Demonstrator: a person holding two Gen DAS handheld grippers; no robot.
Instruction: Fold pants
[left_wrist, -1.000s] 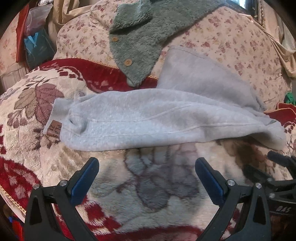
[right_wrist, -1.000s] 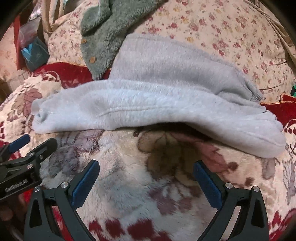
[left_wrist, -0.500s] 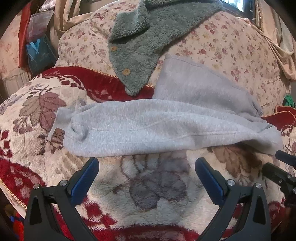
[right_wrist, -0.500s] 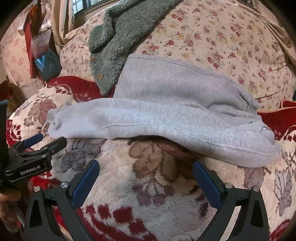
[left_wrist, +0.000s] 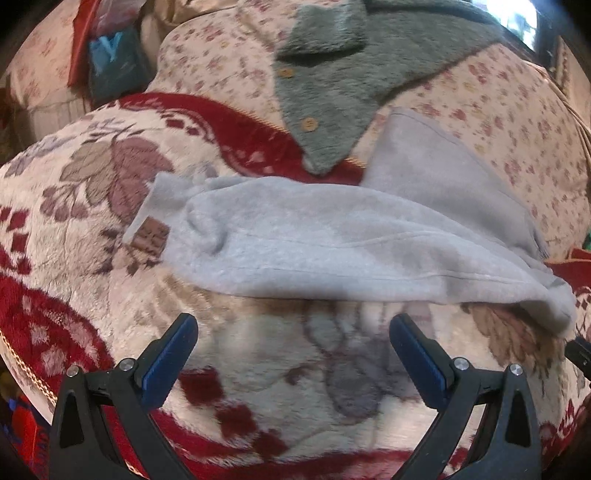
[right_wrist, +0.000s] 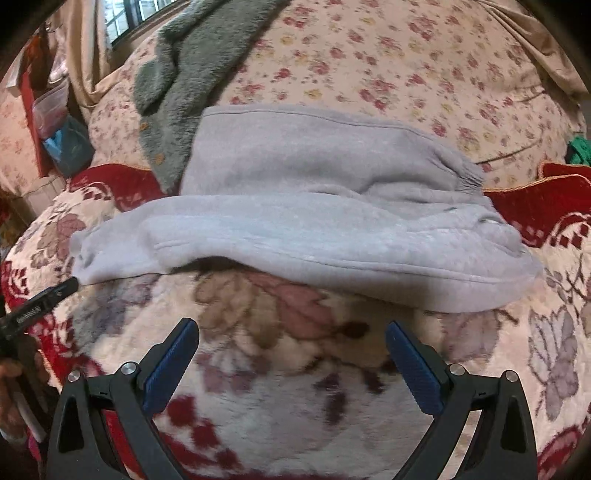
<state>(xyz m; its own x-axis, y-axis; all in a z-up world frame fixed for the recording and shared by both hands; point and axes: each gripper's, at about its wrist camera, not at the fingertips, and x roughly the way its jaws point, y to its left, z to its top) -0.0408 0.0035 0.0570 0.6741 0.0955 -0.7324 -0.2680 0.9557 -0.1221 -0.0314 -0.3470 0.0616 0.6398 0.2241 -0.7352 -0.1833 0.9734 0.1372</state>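
**A:** Where are the pants relative to the blanket?

**B:** The grey pants (left_wrist: 332, 243) lie across the far part of the floral blanket (left_wrist: 258, 369), stretched sideways in front of you. The upper layer runs up off the blanket onto the flowered cushion (right_wrist: 406, 66) behind it. In your right wrist view the same pants (right_wrist: 314, 206) fill the middle, with the gathered cuff (right_wrist: 465, 177) on the far right, just short of the blanket's red border.

**A:** And my grippers?

**B:** Your left gripper (left_wrist: 293, 354) is spread wide, its blue pads (left_wrist: 166, 365) well apart, with nothing between them. It hangs over bare blanket just on the near side of the pants' lower edge, not touching the cloth. Your right gripper (right_wrist: 291, 354) is the same: opened fully, nothing in its grasp, over the blanket's leaf pattern on the near side of the pants.

**A:** Anything near the pants' ends?

**B:** At the left end, over the blanket's leaf print, there is a small brown label (left_wrist: 149, 236) on the cloth; the lettering is too blurred for me to read. In your right wrist view the tip of your left gripper reaches the pants' left end, and I think it touches the edge, though the picture is soft there.

**A:** What else is beyond the blanket?

**B:** A green fleece garment (left_wrist: 332, 74) with wooden buttons (left_wrist: 308, 123) drapes down the cushion, its point reaching the blanket's red edge just beside the pants' upper layer.
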